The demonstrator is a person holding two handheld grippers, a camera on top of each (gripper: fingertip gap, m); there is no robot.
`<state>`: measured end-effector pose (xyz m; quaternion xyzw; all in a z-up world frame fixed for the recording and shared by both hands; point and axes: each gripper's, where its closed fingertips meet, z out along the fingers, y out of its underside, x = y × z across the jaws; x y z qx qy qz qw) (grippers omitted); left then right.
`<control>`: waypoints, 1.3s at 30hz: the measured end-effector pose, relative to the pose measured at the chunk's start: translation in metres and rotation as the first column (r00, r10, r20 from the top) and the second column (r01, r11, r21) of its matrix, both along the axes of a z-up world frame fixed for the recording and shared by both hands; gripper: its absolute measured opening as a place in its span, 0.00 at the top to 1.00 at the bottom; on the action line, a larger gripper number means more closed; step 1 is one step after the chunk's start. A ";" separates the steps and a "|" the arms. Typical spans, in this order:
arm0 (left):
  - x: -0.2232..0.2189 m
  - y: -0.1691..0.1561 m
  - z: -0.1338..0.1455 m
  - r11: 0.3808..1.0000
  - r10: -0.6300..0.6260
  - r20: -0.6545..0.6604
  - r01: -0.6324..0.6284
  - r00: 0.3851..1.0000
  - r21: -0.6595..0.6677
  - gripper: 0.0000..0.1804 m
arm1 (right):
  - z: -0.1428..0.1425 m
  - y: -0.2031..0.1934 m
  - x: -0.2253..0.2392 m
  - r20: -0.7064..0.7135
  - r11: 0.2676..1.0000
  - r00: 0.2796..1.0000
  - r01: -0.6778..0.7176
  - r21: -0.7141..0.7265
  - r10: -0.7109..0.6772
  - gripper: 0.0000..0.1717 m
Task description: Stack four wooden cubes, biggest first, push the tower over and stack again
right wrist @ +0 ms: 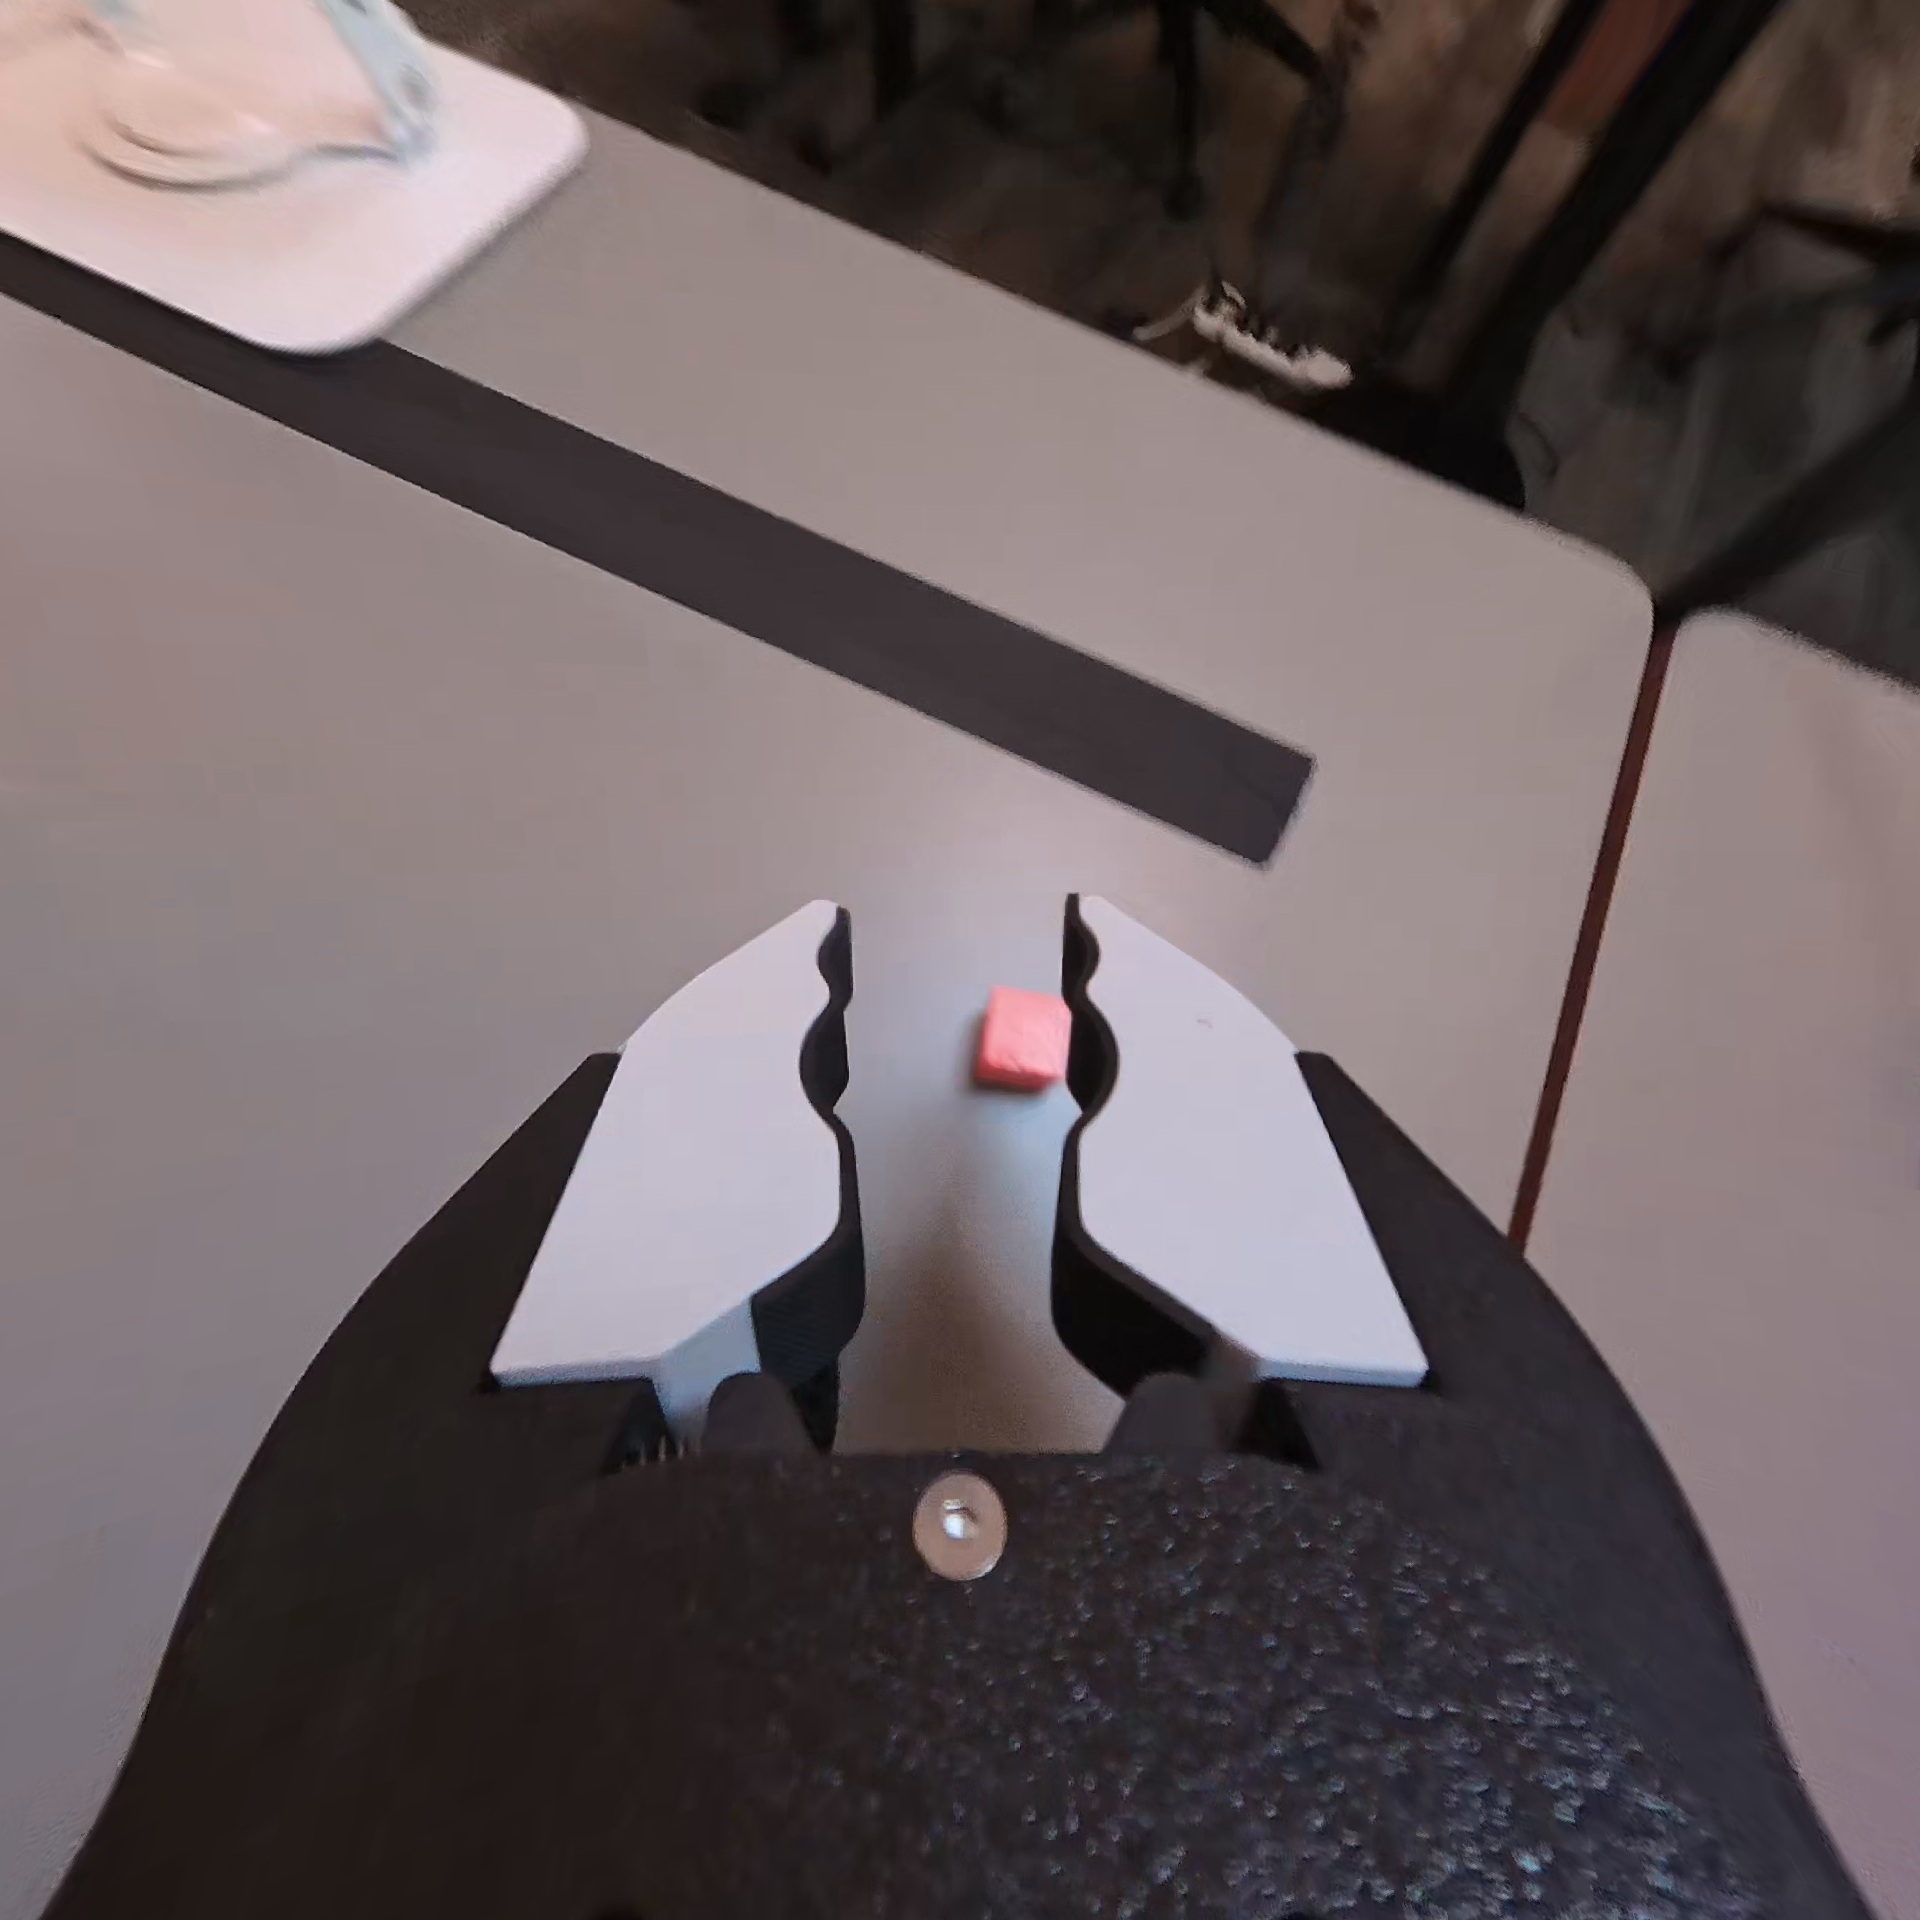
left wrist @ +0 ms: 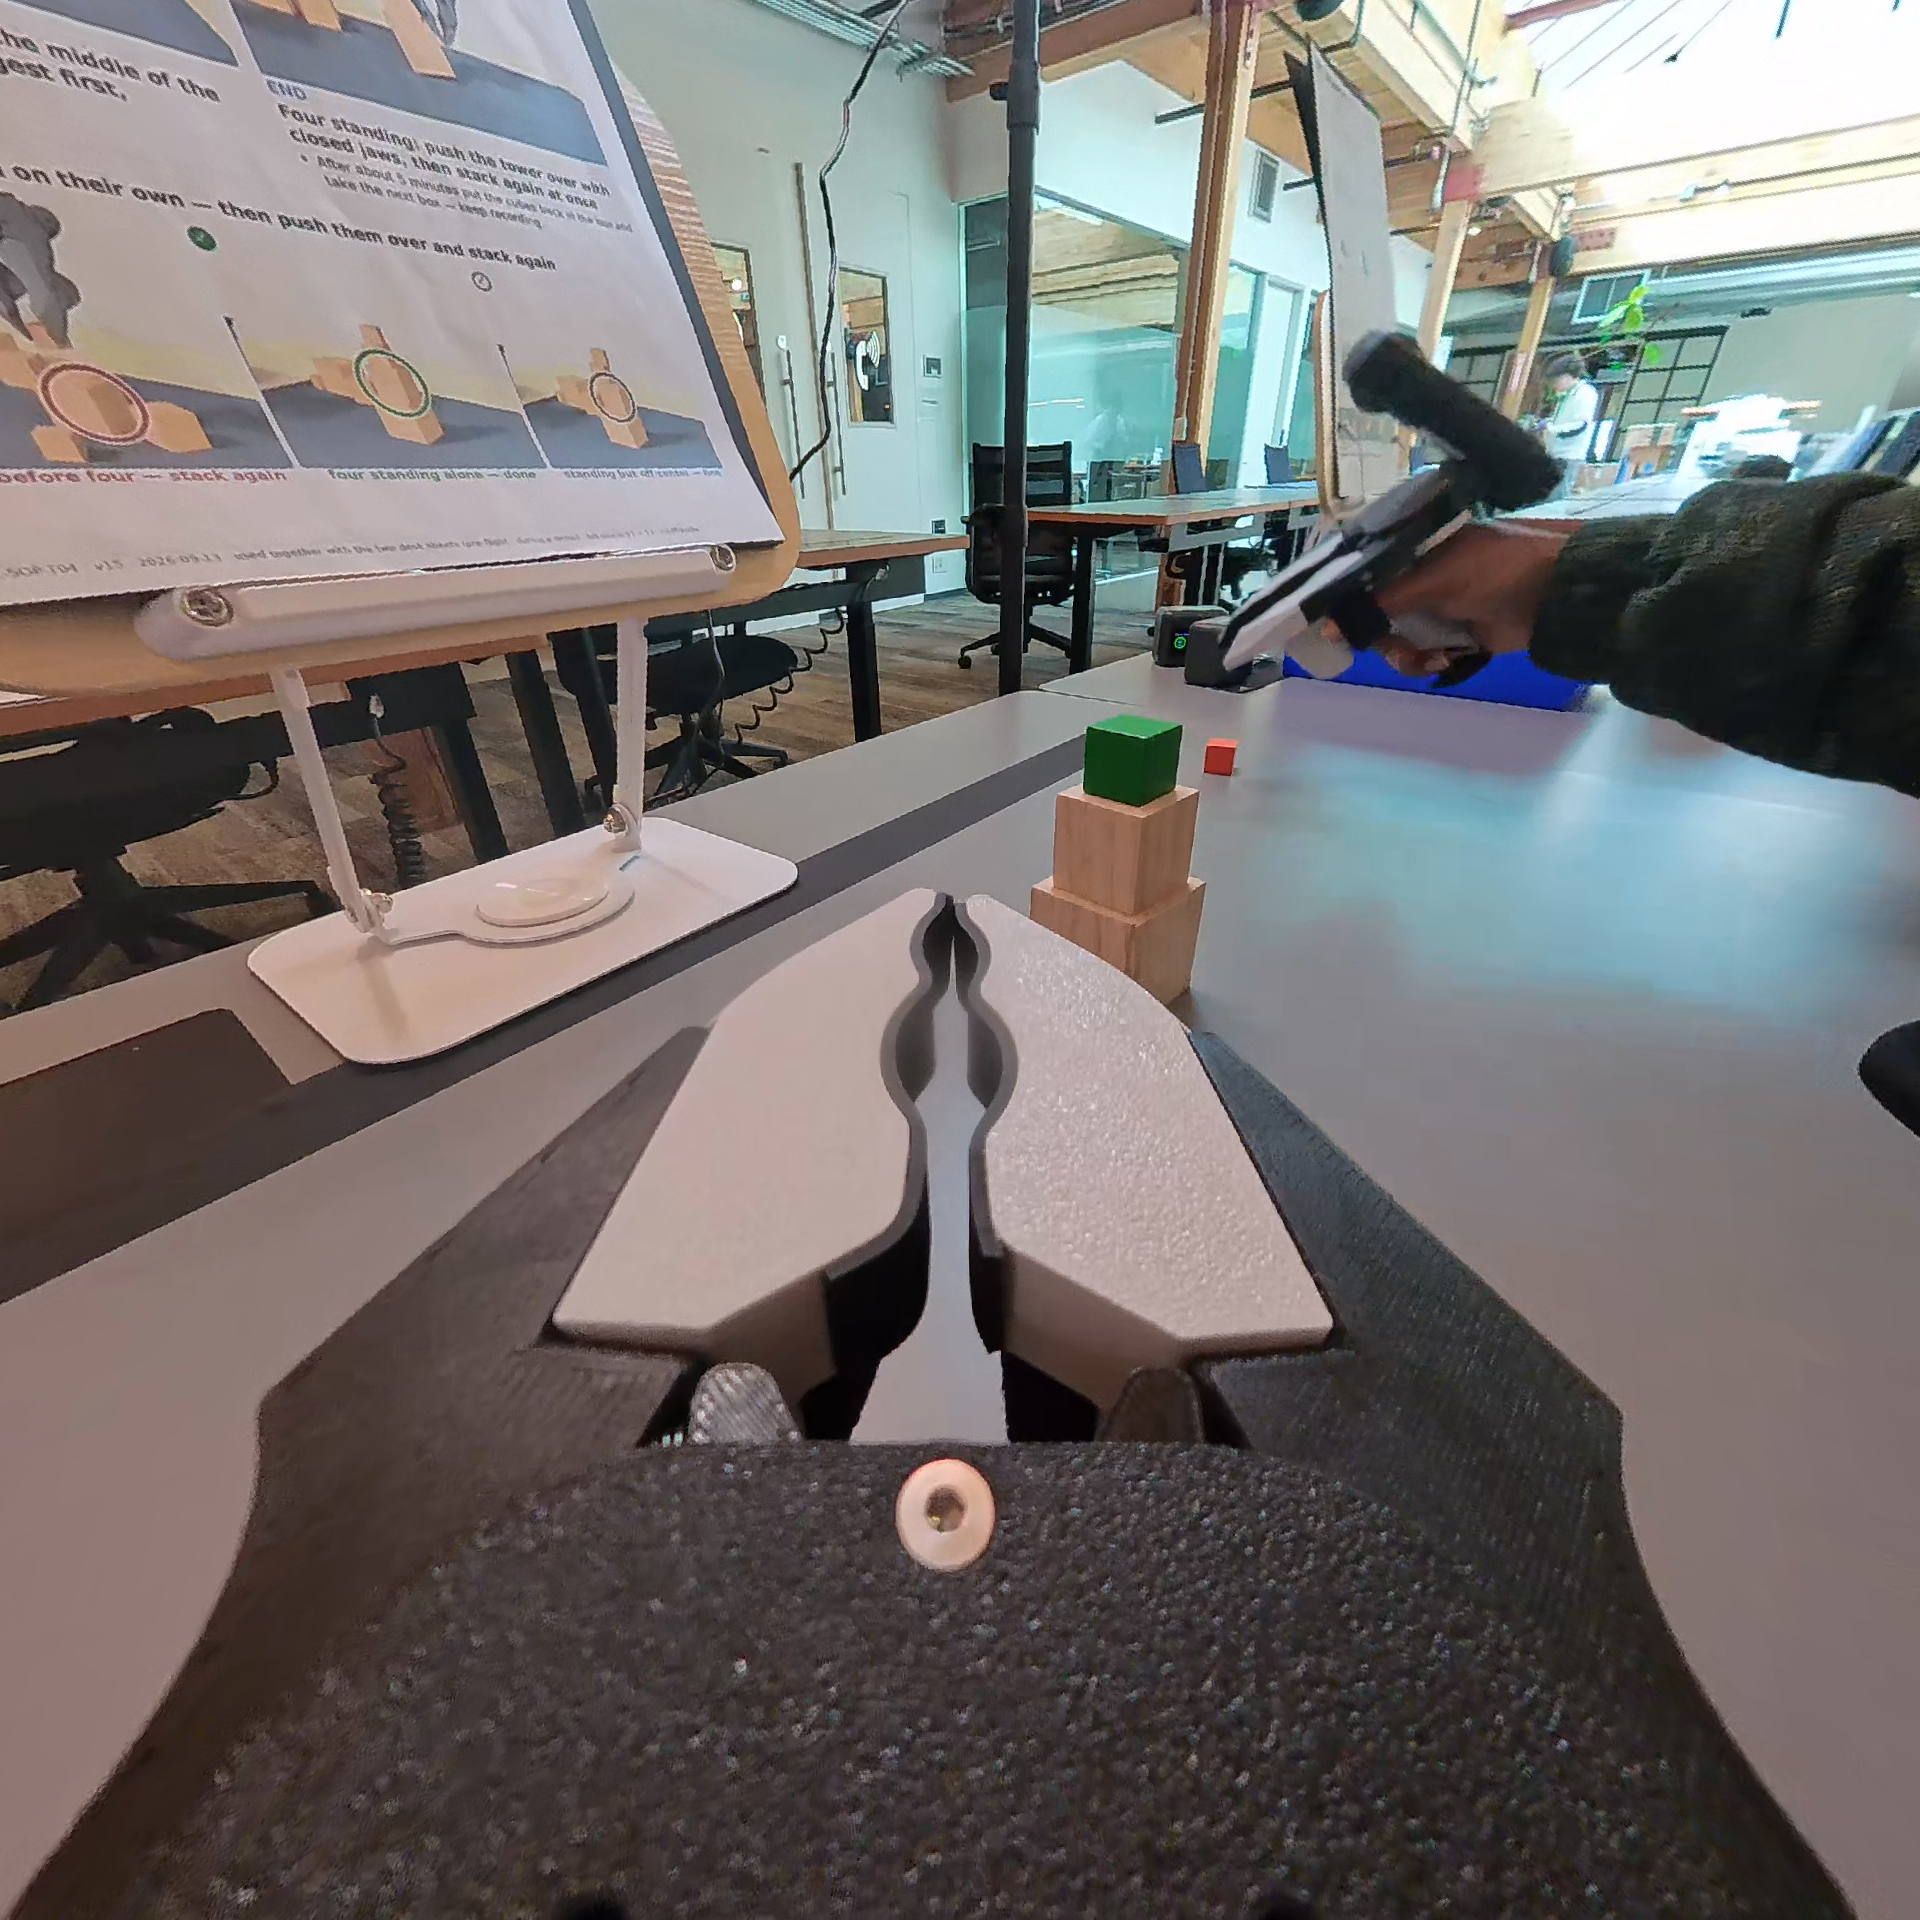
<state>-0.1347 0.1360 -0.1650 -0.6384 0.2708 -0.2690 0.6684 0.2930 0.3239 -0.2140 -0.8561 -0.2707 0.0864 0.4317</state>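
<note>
1. From my remote seat: an open office with timber beams, glass partitions and desk chairs lies behind a grey counter (left wrist: 1455, 1039) crossed by a dark strip (right wrist: 935, 665).
2. A white stand (left wrist: 520, 935) props a printed sheet (left wrist: 312, 260) on the left.
3. Three cubes are stacked: two wooden blocks (left wrist: 1127, 894) topped by a green cube (left wrist: 1130, 758).
4. A small red cube (right wrist: 1021, 1041) lies on the counter beyond the stack.
5. My left tool (left wrist: 951, 920) is pinched together and holds nothing, just beside the stack.
6. My right tool (right wrist: 958, 914) hangs moderately open above the red cube, gripping nothing.
</note>
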 end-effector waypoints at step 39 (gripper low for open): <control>0.003 0.001 -0.008 1.000 0.005 -0.050 -0.006 0.999 -0.022 1.00 | 0.048 -0.114 -0.275 -0.016 0.578 0.580 -0.814 -0.049 0.815 0.87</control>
